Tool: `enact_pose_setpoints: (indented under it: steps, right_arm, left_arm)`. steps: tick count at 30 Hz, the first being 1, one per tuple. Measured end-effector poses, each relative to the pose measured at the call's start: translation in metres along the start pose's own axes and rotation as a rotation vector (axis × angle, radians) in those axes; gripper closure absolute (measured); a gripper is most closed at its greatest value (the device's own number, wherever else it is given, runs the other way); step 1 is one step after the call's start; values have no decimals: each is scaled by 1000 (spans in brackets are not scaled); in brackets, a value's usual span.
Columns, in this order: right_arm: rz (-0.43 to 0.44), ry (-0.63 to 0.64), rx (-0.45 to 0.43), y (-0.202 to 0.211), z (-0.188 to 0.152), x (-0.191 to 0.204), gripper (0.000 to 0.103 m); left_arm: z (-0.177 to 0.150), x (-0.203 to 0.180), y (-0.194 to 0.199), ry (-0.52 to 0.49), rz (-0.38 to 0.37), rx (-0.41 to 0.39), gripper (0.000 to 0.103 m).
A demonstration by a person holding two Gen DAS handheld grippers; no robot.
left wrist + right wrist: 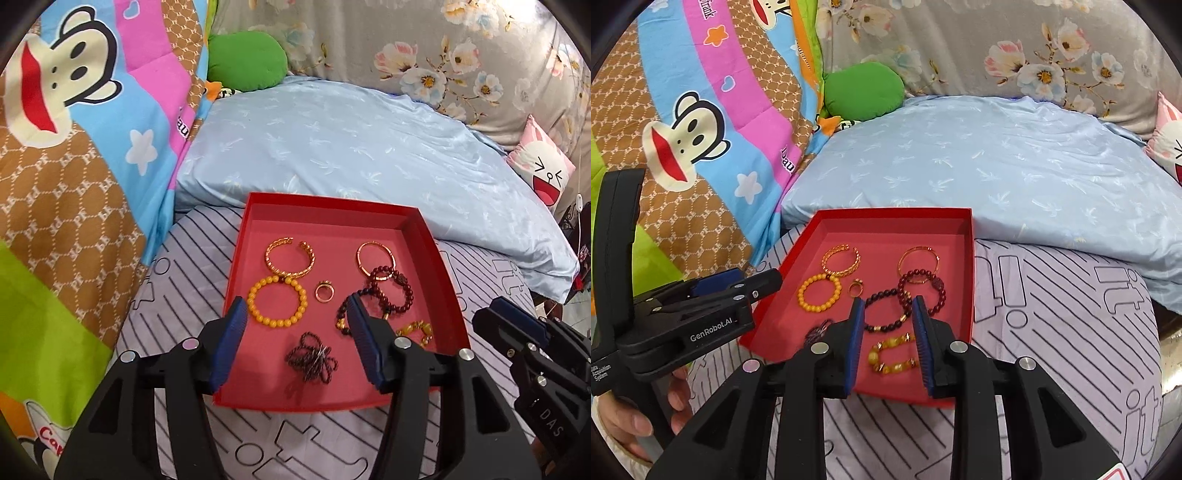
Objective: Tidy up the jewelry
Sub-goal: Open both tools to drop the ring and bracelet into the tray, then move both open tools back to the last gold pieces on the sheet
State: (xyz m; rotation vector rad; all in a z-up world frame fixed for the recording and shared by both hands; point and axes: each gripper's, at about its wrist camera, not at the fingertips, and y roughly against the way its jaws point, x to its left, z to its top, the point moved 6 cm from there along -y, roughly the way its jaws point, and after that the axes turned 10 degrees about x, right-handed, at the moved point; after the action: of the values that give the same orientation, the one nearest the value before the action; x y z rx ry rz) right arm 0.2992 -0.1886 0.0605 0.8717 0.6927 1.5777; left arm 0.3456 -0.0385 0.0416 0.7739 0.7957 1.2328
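Jaws of left gripper (297, 314) and right gripper (888, 306) gape empty above tray (439, 258).

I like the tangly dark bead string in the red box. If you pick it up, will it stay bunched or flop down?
The dark bead string lies in loose loops, so it would probably flop and dangle. Its small beads look light. A loop might slip free, since it seems tangled rather than tied.

Red tray (439, 258): one
Gold bangles (290, 260): two
Bead bracelets (277, 301): four
Ring (324, 291): one
Dark bead tangle (312, 358): one
Grippers (297, 343): two
Pillows (369, 147): two
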Motion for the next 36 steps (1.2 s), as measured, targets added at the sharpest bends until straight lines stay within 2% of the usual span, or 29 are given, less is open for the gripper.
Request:
enact_pose_setpoints:
  steps: [15,27,36]
  right_arm:
    - [-29,40,38,35,-94,17,77]
    - [-34,-11,137,28,-169,3,77]
    - [-34,-36,184,19,-201,-3,77]
  left_arm:
    - [-88,10,34,10,28,21,50]
    - [-155,16,38,27,27,80,50]
    - [-198,14,39,14,49,105,50]
